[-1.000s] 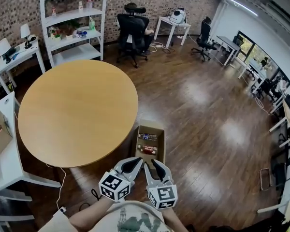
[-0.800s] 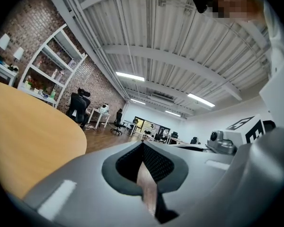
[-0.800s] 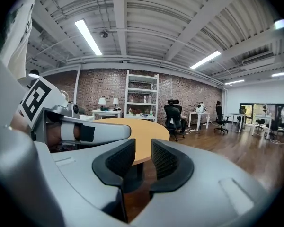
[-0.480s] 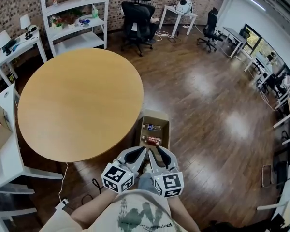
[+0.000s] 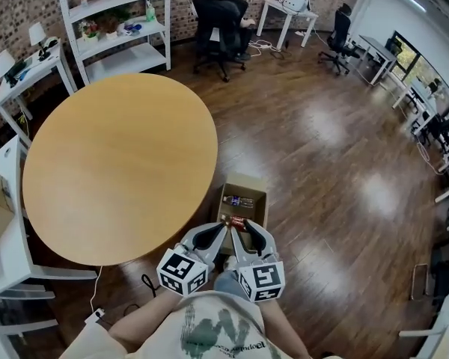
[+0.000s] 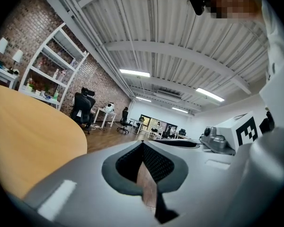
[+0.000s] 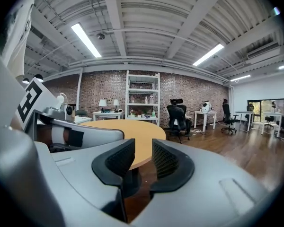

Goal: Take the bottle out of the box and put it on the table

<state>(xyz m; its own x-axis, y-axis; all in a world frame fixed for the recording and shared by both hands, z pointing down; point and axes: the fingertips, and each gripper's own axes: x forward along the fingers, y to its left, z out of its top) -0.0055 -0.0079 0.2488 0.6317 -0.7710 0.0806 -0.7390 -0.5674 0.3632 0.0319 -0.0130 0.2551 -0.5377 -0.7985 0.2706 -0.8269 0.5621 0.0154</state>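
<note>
Cardboard box (image 5: 244,179) open on wood floor (image 5: 329,163), just beside edge of round table (image 5: 112,155). Two bottles lie inside: clear bottle (image 5: 240,200) toward far end, red-labelled bottle (image 5: 236,220) nearer, partly behind gripper tips. Left gripper (image 5: 218,229) (image 6: 142,145) over near end of box, jaw tips touching, nothing held. Right gripper (image 5: 243,228) (image 7: 143,148) just beside it, jaws slightly apart, gap empty
</note>
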